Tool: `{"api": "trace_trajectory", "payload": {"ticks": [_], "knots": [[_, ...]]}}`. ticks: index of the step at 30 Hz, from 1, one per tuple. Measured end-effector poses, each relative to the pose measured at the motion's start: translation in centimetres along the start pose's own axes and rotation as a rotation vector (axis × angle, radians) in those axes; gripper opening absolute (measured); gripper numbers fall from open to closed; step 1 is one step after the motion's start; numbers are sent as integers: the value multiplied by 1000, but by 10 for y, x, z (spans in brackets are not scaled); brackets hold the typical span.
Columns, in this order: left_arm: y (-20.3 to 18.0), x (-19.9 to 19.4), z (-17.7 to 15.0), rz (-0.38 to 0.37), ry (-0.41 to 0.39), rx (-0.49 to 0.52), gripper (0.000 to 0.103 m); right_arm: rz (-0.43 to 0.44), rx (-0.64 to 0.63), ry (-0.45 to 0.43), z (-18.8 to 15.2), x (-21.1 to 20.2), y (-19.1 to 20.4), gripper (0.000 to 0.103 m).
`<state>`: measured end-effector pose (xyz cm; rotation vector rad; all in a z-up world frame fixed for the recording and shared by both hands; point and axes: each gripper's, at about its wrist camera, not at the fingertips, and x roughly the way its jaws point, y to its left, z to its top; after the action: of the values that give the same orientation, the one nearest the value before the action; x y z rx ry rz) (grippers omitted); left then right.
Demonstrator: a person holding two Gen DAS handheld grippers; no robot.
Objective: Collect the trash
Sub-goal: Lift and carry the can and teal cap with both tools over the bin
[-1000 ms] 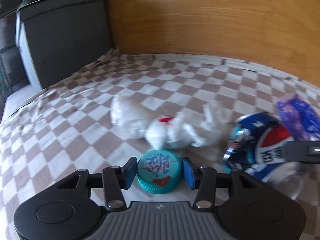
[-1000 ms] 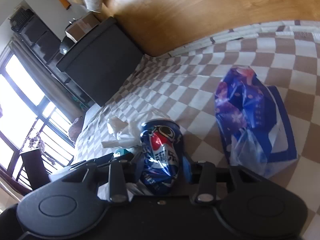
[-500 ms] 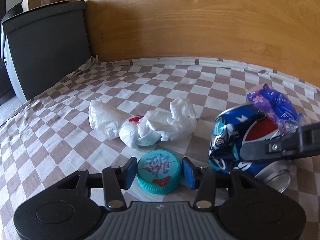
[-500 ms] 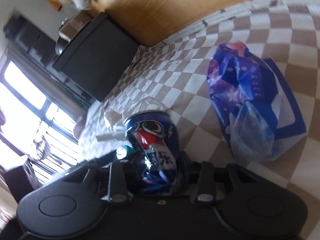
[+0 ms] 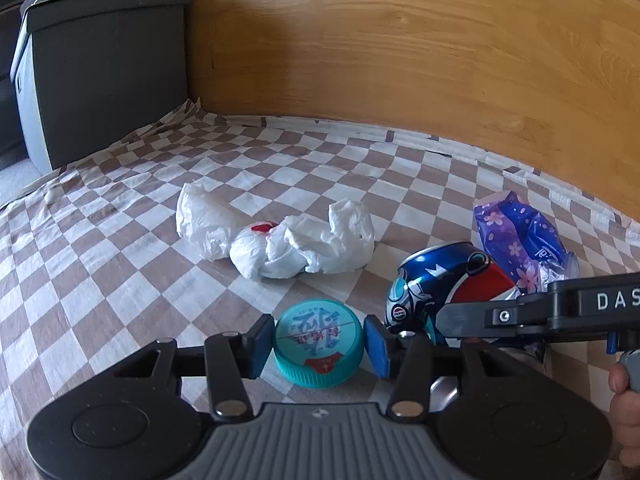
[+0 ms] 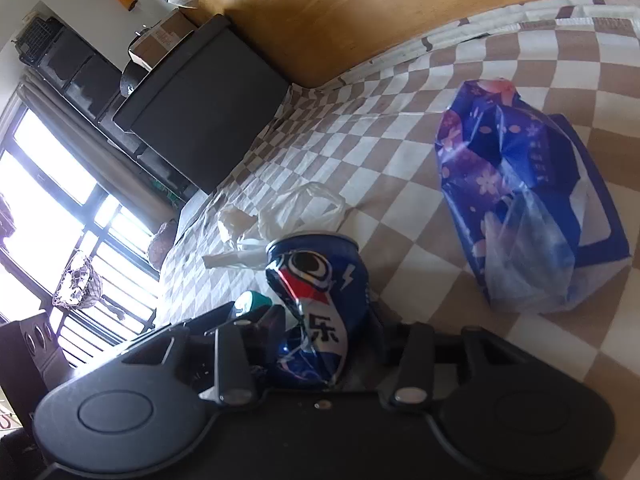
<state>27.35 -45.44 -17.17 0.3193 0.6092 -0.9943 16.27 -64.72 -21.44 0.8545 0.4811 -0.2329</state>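
The step in hand is judged to be the carrying stage of trash collection: two items are already gripped, and neither has been deposited.

The left hand-held gripper [image 5: 319, 344] is clenched on a teal bottle cap [image 5: 319, 342], whose rim is pressed from both sides by the blue pads. The right hand-held gripper [image 6: 320, 336] has a crushed blue cola can [image 6: 316, 308] between its jaws; these jaws are opening at this moment, though the can is seen lodged between the fingers (whether the pads bear firmly on it cannot be told).

Places are given relative to the can. The cap is held just to its left, nearly touching. A crumpled white plastic bag [image 5: 276, 240] lies beyond the can and to the left, on the checkered bedcover [image 5: 100, 280]. A blue flowered bag [image 6: 520, 208] lies just to the right of the can, near it, with its mouth apparently turned toward the can.

The next move is judged to call for a deposit of both items, probably into the flowered bag, with the can kept secure until it is over the opening.

Open bedcover is available left of and beyond the can. Beyond it, movement is bounded by the wooden headboard [image 5: 400, 60]; far to the left, by a dark cabinet [image 5: 108, 72] at the bed's edge.
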Motion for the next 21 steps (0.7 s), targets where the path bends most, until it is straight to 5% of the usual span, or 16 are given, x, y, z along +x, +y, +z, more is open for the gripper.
{"api": "trace_trajectory", "payload": {"ticks": [8,21], "knots": [[0,-14,-6,24,-15,-35,49,-10,-66,-13,-5,-1,9,31],[31,-79,-8,102,-72,-160,49,-114,-227,-59,-18,-16,46,30]]}}
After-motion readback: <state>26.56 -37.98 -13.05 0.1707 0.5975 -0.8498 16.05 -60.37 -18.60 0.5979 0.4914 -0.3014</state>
